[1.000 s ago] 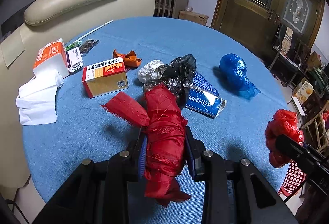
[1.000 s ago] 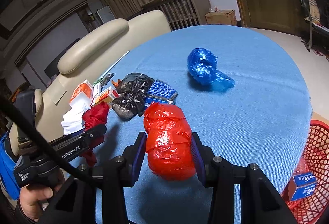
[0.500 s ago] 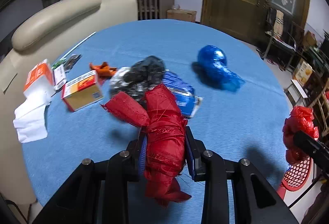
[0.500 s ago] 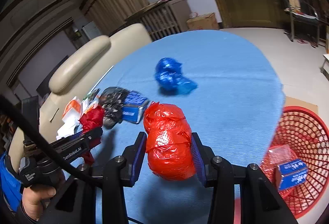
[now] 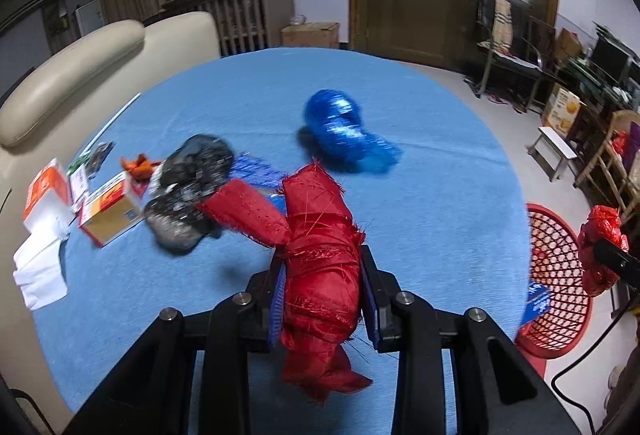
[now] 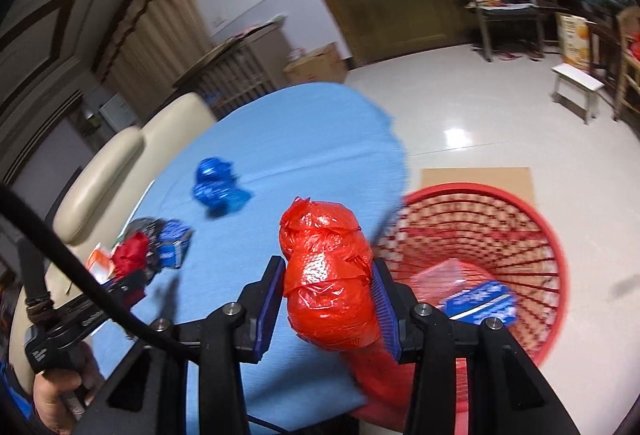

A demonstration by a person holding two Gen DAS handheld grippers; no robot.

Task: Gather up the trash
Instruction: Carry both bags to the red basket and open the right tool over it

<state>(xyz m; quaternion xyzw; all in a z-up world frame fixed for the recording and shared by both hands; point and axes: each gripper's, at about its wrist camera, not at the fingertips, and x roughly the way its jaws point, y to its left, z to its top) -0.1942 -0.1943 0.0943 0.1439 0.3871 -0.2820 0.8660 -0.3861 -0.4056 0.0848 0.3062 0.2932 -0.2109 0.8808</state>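
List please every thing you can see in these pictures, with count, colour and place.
red cloth bundle: 1, red, between left jaws
red plastic bag: 1, red, between right jaws
blue plastic bag: 1, blue, mid table
black plastic bag: 1, black, table left
cartons: 2, orange-white, table left edge
tissue: 1, white, left edge
table: 1, blue cloth
basket: 1, red, floor beside table
blue packet: 1, inside basket
left gripper: shut on cloth
right gripper: shut on bag
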